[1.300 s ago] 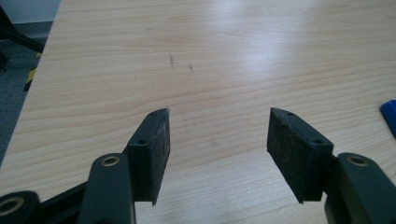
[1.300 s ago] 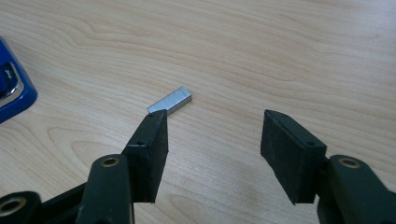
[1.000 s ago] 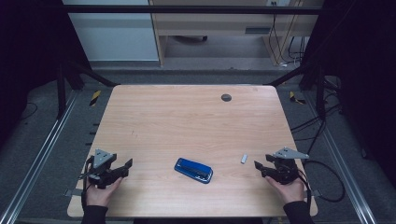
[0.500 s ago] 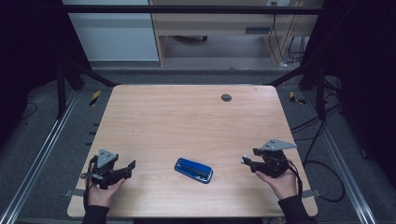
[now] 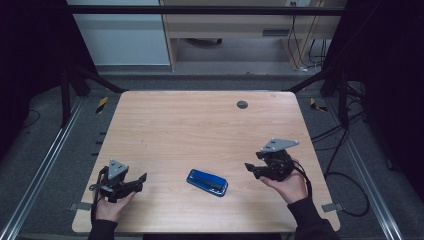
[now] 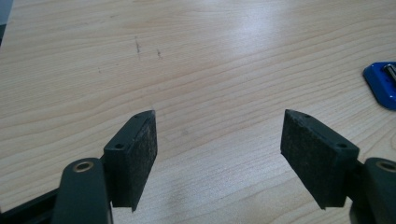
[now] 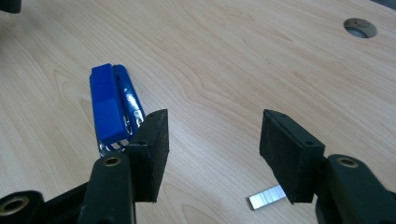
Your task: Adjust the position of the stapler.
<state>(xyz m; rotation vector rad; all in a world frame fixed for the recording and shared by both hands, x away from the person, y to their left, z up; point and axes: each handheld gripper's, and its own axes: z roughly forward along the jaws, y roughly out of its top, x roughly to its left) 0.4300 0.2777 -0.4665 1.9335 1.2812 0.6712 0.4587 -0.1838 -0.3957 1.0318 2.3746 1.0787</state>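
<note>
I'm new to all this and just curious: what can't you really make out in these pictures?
- Blue stapler: its near end sits behind the right tool's jaw in the right gripper view; cut off by the edge in the left gripper view.
- Strip of staples: partly behind the other jaw.
- Table hole: depth unreadable.

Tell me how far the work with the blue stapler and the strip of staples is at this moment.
Barely started. Nothing looks done: the blue stapler lies flat on the table, and the strip of staples lies loose beside it. In hand: the right gripper, fingers wide open, hangs over the staples. The left gripper is open, holding nothing. Grasping either thing is left, and probably the loading.
</note>
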